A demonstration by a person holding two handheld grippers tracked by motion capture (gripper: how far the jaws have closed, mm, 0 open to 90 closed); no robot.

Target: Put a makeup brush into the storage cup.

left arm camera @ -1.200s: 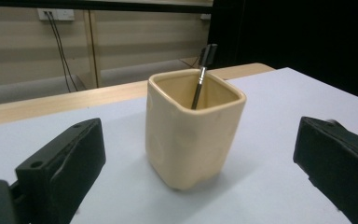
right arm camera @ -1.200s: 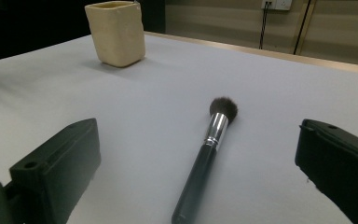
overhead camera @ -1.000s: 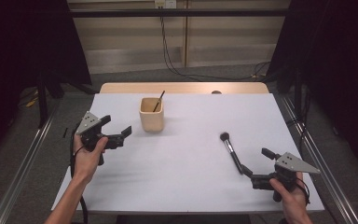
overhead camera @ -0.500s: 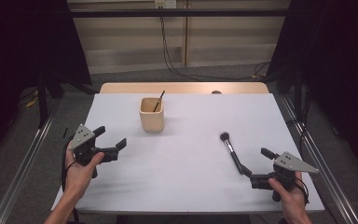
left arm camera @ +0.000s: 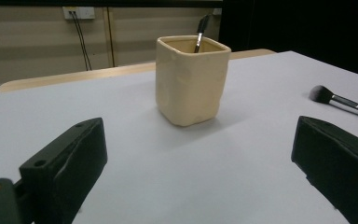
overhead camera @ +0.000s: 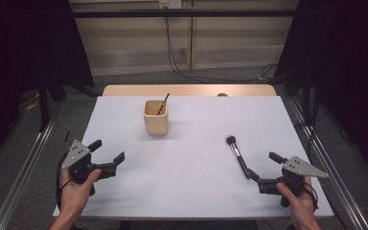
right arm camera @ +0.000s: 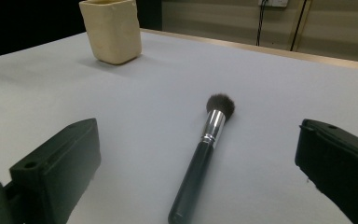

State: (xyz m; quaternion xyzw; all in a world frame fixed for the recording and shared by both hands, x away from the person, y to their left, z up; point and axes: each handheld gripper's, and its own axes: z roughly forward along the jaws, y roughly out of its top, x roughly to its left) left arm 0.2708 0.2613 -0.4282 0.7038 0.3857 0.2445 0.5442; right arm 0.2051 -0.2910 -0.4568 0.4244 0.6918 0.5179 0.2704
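Observation:
A cream square cup (overhead camera: 155, 116) (left arm camera: 191, 79) (right arm camera: 112, 30) stands on the white table, with a thin dark brush handle (overhead camera: 163, 103) (left arm camera: 200, 30) leaning out of it. A makeup brush (overhead camera: 237, 155) (right arm camera: 205, 144) with a black handle and silver ferrule lies flat at the right, bristles pointing away. My right gripper (overhead camera: 264, 167) (right arm camera: 200, 177) is open just behind the handle's near end, which lies between its jaws, untouched. My left gripper (overhead camera: 107, 152) (left arm camera: 200, 177) is open and empty near the front left edge, pointing at the cup.
The white table (overhead camera: 191, 191) has a wooden strip along its far edge. Metal rails (overhead camera: 24, 167) run along both sides, and cables (overhead camera: 182, 67) hang down the wall behind.
My left gripper has drawn back from near the cup toward the front left edge, still open. The right gripper and the brush have stayed put.

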